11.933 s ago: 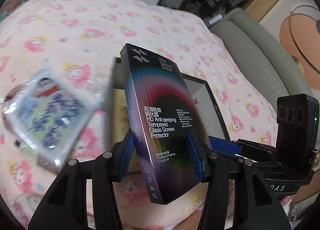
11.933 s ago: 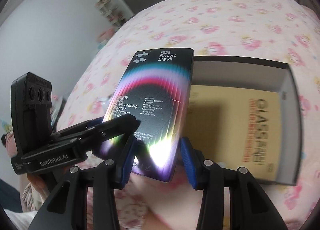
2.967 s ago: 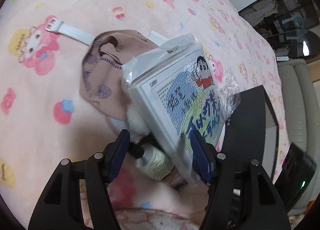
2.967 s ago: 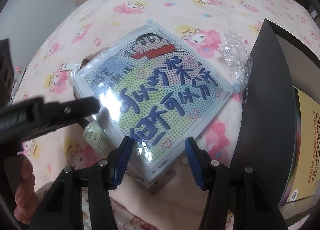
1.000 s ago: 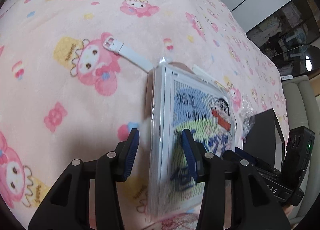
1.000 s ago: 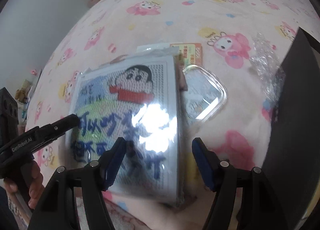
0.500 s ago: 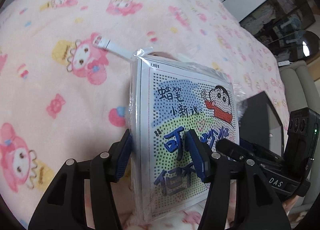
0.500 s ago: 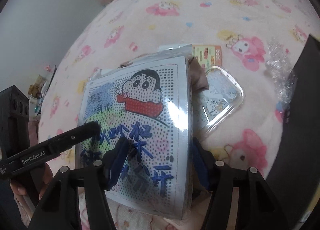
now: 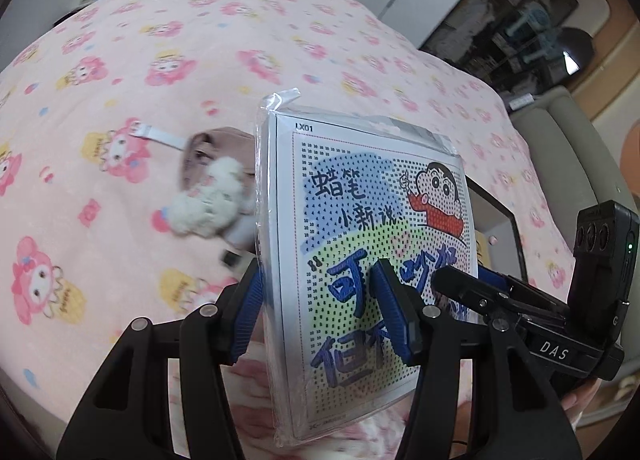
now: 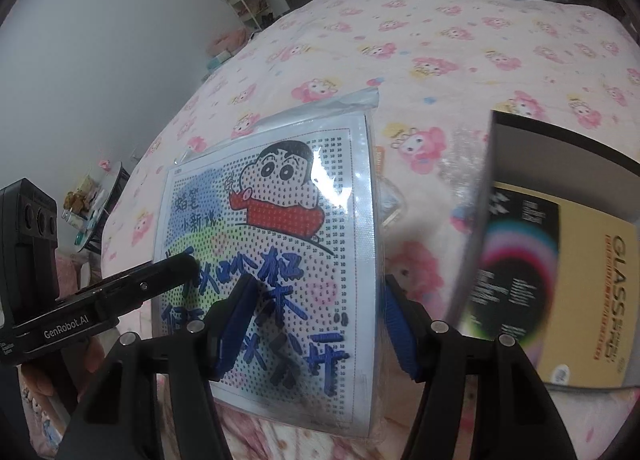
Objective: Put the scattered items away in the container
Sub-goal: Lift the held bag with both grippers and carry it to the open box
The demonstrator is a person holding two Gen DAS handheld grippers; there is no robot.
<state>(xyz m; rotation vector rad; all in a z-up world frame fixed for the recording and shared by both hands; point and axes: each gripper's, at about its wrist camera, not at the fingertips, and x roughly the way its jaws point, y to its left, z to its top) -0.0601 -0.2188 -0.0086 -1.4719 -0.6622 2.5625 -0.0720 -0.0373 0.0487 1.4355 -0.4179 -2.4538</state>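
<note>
Left gripper (image 9: 320,312) clamps the bagged craft kit (image 9: 372,260) across its thickness: one blue pad behind the left edge, the other flat on the printed front. Right gripper (image 10: 316,320) straddles the same kit from the other side; left pad sits on the front face, right pad at the pack's right edge. Contact on that edge looks real but blur makes it hard to confirm. Its jaws have just been closing and the left's opening, kit between both pairs.

Kit is held upright, clear of the bed, tilted slightly. It is a flat, square pack in a clear plastic sleeve, glare on the film, loose flap sticking up at the top. Front shows a dotted grid pattern: cartoon boy with black hair and red top in the upper right, blue handwritten Chinese characters over blue, green and yellow patches. "LX01" is printed in the top corner.

Black box (image 10: 560,132) sits open on the pink cartoon-print blanket (image 9: 120,60), just right of the kit in the right wrist view. Inside lie a yellow "GLASS" package (image 10: 600,280) and a dark rainbow-printed screen protector box (image 10: 516,260).

On the blanket behind the kit: a brown fabric item (image 9: 216,152), a white fluffy toy (image 9: 208,200), a white strap (image 9: 160,134).
</note>
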